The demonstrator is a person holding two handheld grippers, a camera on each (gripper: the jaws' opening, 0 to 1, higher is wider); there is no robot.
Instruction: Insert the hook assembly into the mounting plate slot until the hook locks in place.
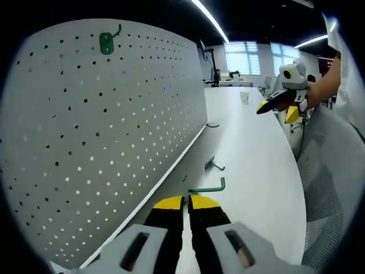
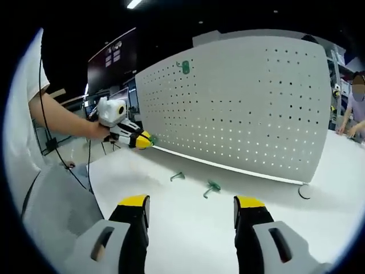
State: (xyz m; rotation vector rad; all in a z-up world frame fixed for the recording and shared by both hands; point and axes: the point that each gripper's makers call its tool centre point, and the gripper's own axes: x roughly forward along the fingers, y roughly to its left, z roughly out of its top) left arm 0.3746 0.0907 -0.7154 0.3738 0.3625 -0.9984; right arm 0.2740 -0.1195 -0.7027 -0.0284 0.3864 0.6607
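Observation:
A white pegboard (image 1: pixel 102 131) (image 2: pixel 245 97) stands upright on the white table (image 1: pixel 256 160). One green hook (image 1: pixel 106 41) (image 2: pixel 185 67) hangs in its upper holes. Two loose green hooks (image 2: pixel 177 176) (image 2: pixel 212 186) lie on the table before the board; in the left gripper view they are the near hook (image 1: pixel 206 187) and the far hook (image 1: pixel 213 165). My left gripper (image 1: pixel 186 202) (image 2: pixel 144 138) has its jaws pressed together, with a bit of green (image 1: pixel 184 178) at the tips. My right gripper (image 2: pixel 192 201) (image 1: pixel 272 106) is open and holds nothing, hovering over the table.
A black ring (image 1: pixel 212 125) (image 2: pixel 304 192) lies by the board's far end. A paper cup (image 1: pixel 244 97) stands farther along the table. A grey mesh chair (image 1: pixel 331 188) sits beside the table's curved edge. A person stands at the far right (image 2: pixel 356 108).

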